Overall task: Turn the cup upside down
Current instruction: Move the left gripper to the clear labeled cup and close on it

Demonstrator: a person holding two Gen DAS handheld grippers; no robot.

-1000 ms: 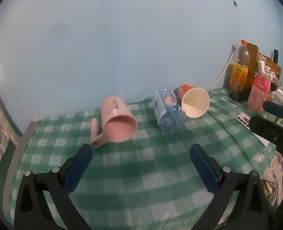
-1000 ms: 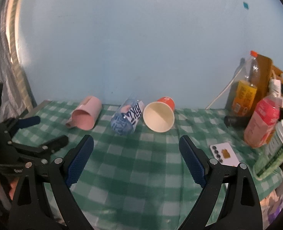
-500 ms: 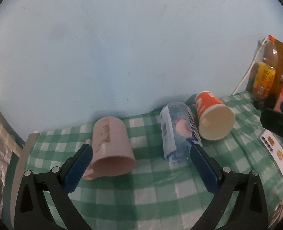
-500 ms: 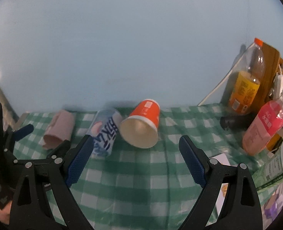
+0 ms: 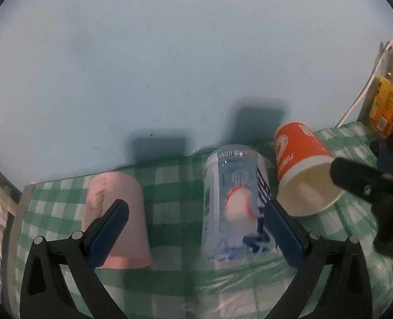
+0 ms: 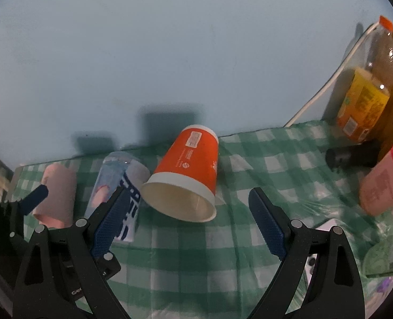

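Note:
Three cups lie on their sides on the green checked tablecloth (image 5: 170,287), mouths toward me. A pink mug (image 5: 122,212) lies left, a clear printed plastic cup (image 5: 233,207) in the middle, an orange paper cup (image 5: 302,164) on the right. My left gripper (image 5: 196,228) is open and empty, its fingers on either side of the gap between the pink mug and the plastic cup. My right gripper (image 6: 191,220) is open and empty, just in front of the orange paper cup (image 6: 188,170). The plastic cup (image 6: 119,180) and pink mug (image 6: 58,191) lie to its left.
A light blue wall (image 6: 170,53) stands close behind the cups. At the right are an orange-drink bottle (image 6: 366,90), a pink bottle (image 6: 388,180), a black cylinder (image 6: 350,156) and a white cable (image 6: 326,85). The left table edge (image 5: 15,226) is near the pink mug.
Both grippers have moved forward toward the cups, which now appear larger and closer. The right gripper has centred on the orange paper cup. Both stay open.

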